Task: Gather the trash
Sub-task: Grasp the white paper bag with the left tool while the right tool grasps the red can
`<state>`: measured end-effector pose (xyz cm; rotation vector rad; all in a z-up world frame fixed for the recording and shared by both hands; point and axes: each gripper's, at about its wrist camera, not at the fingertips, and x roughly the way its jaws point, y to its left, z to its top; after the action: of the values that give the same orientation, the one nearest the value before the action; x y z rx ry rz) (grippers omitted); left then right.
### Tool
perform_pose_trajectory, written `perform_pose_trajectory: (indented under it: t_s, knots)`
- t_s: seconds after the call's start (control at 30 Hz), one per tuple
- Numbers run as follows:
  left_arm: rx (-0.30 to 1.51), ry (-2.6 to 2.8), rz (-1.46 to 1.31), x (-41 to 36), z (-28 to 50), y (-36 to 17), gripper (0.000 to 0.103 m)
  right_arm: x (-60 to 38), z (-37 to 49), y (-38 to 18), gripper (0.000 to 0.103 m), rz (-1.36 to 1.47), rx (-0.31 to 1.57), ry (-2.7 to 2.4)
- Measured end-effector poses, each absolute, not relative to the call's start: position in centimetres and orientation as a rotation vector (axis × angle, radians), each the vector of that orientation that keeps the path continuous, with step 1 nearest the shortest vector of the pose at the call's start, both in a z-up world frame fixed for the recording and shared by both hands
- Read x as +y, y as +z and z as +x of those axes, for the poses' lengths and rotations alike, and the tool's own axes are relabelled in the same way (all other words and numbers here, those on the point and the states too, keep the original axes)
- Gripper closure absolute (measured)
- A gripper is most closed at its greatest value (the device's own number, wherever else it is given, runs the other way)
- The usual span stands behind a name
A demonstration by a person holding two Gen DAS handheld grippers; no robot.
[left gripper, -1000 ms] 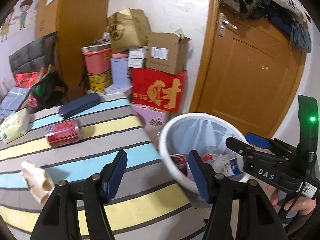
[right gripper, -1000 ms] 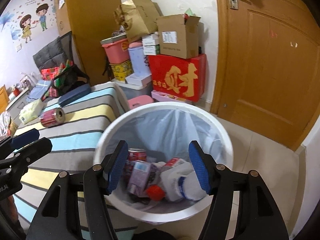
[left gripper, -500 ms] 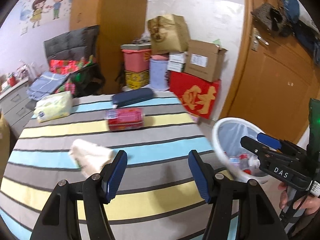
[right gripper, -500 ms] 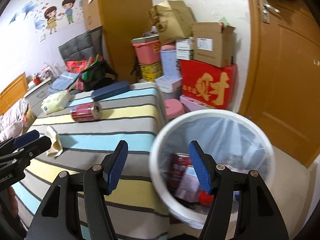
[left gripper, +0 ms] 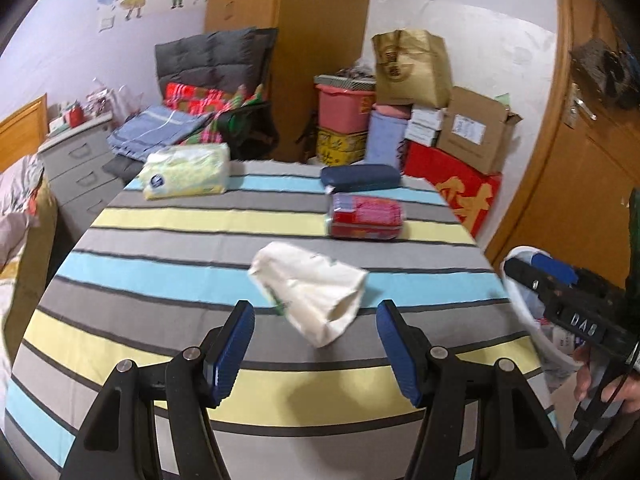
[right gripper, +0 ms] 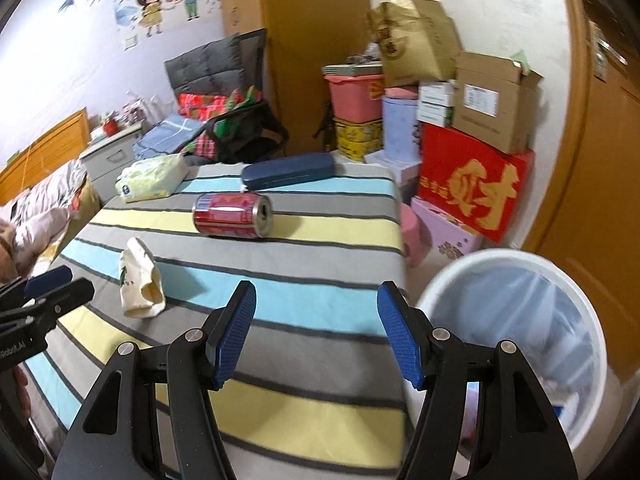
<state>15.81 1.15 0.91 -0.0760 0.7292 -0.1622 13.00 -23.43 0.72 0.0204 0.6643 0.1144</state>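
A crumpled cream paper cup (left gripper: 310, 294), squashed flat with a bit of green print on its side, lies on the striped tablecloth (left gripper: 168, 220) near the front of the table. Behind it a red drink can (left gripper: 366, 222) lies on its side on a yellow stripe, apart from the cup. Further back sit a dark blue case (left gripper: 360, 178) and a pack of tissues (left gripper: 186, 176).

The left gripper (left gripper: 314, 344) hangs over the table with the cup just ahead of its blue pads, its jaws parted about halfway and nothing between them. The right gripper (right gripper: 316, 334) has its jaws standing apart too, empty, over the table's near right part.

From the left wrist the can's printed side shows and the white bin (left gripper: 520, 300) is only a sliver at the right edge, mostly hidden by the right gripper and the hand (left gripper: 608, 384) holding it. The right wrist view shows the can's silver top end and the bin's whole mouth beside the table, lined with a pale blue bag (right gripper: 532, 320), with some rubbish low inside, blurred. It also shows the cup's open end facing the near edge.
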Motion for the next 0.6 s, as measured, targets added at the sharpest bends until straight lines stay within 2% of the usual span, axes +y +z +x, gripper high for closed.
perform_pose_trajectory:
  t_s: [0.6]
  knots:
    - [0.913, -0.204, -0.276, 2.3, 22.5, -5.0, 0.039, -19.4, 20.7, 0.4, 0.038, -0.064, 0.675, 0.281]
